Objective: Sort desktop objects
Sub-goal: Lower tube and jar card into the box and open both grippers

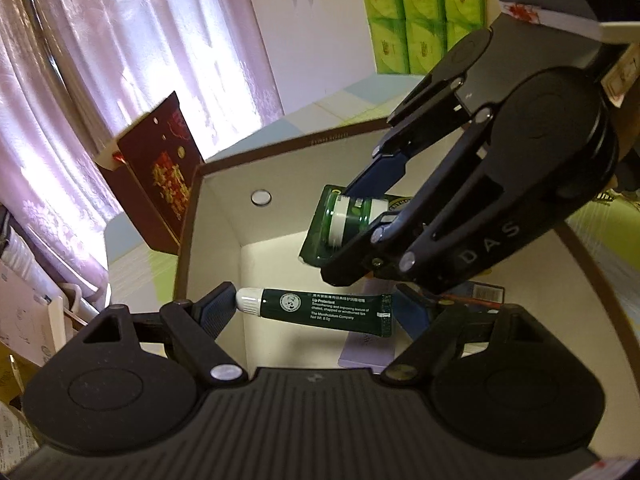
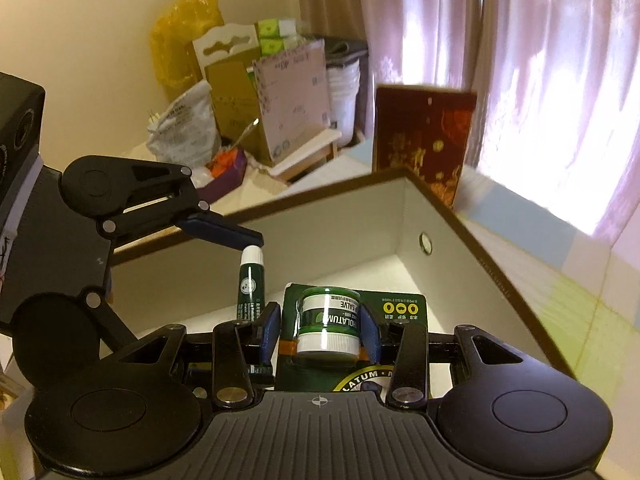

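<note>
Box: we have both tools reaching into an open box (image 2: pixel 404 216), white inside with a brown rim, because that is where the sorted things go.
Left hand-held gripper (image 1: pixel 308 312): its fingers are spread about the length of the lip balm tube (image 1: pixel 316 312), held end to end; one pad touches the white cap, while the far pad is hidden behind the tube's crimped end, so we cannot tell whether it presses there.
Tube: it hangs level over the box floor, near the middle, so it can be laid flat.
Right hand-held gripper (image 2: pixel 322 330): its jaws are closed partway on the salve jar (image 2: pixel 328 328), pads on either side of the green and white pot.
Jar: still sealed to its green card (image 2: pixel 396 308), so gripping the pot carries the whole pack; it sits low toward the box's far corner.
Next, as we judge it: letting go of both inside the box.
</note>
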The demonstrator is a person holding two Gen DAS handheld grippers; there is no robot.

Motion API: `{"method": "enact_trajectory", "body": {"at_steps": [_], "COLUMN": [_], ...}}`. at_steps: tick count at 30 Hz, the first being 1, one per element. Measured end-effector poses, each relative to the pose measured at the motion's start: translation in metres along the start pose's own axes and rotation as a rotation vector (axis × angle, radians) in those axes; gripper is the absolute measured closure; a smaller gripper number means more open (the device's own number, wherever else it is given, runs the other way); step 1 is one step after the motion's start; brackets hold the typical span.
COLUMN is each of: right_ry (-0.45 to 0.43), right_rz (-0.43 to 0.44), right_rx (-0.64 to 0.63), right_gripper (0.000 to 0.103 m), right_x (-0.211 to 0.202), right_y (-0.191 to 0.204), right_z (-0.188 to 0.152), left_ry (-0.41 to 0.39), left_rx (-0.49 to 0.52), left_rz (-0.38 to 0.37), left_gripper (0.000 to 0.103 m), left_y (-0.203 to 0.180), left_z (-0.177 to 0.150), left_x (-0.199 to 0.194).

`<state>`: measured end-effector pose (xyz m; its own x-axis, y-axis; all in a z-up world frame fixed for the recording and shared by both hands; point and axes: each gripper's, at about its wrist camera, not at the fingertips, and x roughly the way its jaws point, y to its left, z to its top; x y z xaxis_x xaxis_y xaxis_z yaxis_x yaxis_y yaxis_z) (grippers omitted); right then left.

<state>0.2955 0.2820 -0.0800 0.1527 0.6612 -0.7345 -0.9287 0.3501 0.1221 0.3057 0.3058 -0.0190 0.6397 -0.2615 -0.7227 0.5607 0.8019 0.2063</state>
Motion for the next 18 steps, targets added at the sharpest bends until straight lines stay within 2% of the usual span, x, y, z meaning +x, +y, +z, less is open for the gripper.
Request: {"method": "enact_trajectory", "body": {"at_steps": [6, 16, 18], "right_ry": [0.053, 0.077, 0.079], "right_rz": [-0.007, -0.025, -0.033], "right_rx": [0.013, 0.020, 0.019], "right_gripper": [0.063, 0.063, 0.063], "right_x": [0.020, 0.027, 0.026], "right_y": [-0.014, -0.024, -0.025], "right_z": [0.004, 0.003, 0.002], "left_ry": [0.038, 0.040, 0.039], "left_rx": [-0.026, -0.022, -0.020], "left_rz": [-0.023, -0.004, -0.006], "left_gripper": [0.021, 0.021, 0.015], "left_y": [0.007, 0.008, 0.008], "left_z": [-0.002, -0.002, -0.001], "left_x": [0.022, 0.040, 0.041]}}
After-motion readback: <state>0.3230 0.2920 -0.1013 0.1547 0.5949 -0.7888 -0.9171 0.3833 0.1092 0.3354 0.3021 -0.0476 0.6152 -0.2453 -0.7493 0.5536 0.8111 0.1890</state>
